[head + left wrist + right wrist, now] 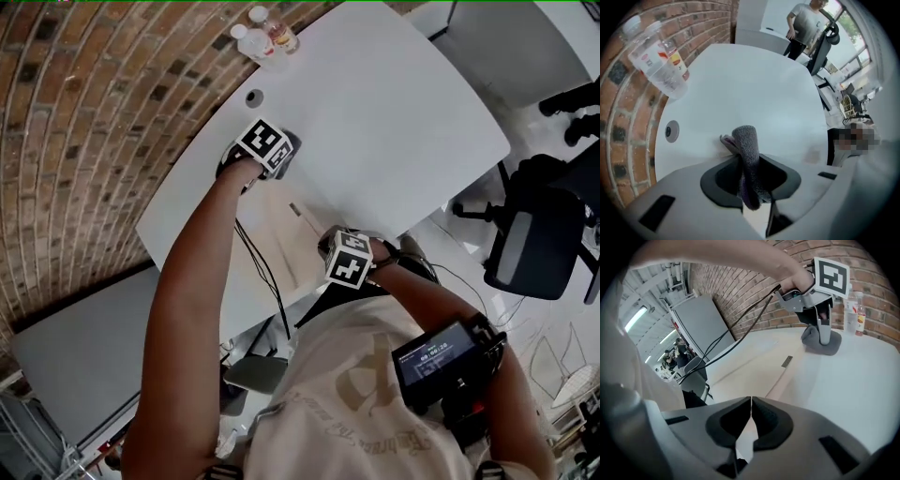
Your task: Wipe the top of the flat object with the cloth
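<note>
The left tool (750,161) is clamped on a grey cloth (746,140). The cloth stands up between its jaws and bunches on the white desk (754,89) right under the tip. This tool points straight down at the desk. Ahead of it and off to its left are a clear bottle (663,63) and a round grommet (671,131) (both close to the brick wall (628,122)).

The right tool (751,404) has its jaws pressed together with nothing between them. Just ahead of and below its tip lies the pale board (750,366), flat on the desk, with a small dark tag (787,361) on it. From the right tool, the cloth sits past the board's far end on bare desk. Whether it touches the board's edge I cannot tell.
</note>
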Demonstrator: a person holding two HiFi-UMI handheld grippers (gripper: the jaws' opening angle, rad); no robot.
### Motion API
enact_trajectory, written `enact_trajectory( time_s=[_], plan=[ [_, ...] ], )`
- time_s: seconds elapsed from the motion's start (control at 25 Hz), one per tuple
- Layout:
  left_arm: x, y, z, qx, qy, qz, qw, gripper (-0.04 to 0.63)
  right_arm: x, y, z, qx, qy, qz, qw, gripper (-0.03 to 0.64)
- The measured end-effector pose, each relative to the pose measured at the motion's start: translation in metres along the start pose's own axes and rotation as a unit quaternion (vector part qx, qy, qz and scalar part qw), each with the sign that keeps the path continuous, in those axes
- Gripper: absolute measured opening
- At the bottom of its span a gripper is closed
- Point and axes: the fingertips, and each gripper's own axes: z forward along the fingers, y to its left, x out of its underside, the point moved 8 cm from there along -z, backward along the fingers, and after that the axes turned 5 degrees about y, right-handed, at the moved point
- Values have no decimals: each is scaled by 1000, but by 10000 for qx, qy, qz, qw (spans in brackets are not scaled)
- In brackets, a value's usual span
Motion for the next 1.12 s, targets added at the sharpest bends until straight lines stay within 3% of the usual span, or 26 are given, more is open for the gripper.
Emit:
enact_trajectory(
  time_s=[0.24, 0.44, 0.6, 0.88, 0.96, 1.12],
  plan=[
    [-3, -8, 14, 34, 552, 559, 9969, 109, -2, 7, 0, 600, 27, 202, 9980, 25],
    [0, -26, 23, 274, 1200, 902, 9883, 106, -5, 9, 4, 879, -14, 357, 9955, 25],
    [1, -52, 28, 495, 1148, 989, 9872, 106, -2, 14, 4, 1040, -29, 380, 9938, 25],
    [-3, -102, 38, 1295, 908, 852, 9837, 107, -2, 19, 2, 1324, -77, 226, 9909, 25],
    [-4, -115, 41, 1309, 939, 954, 9823, 107, -1, 19, -6, 1430, -292, 249, 9890, 25],
    [-7, -135, 46, 1348, 1031, 1168, 9786, 107, 12, 9, -30, 1539, -743, 764, 9823, 25]
  ],
)
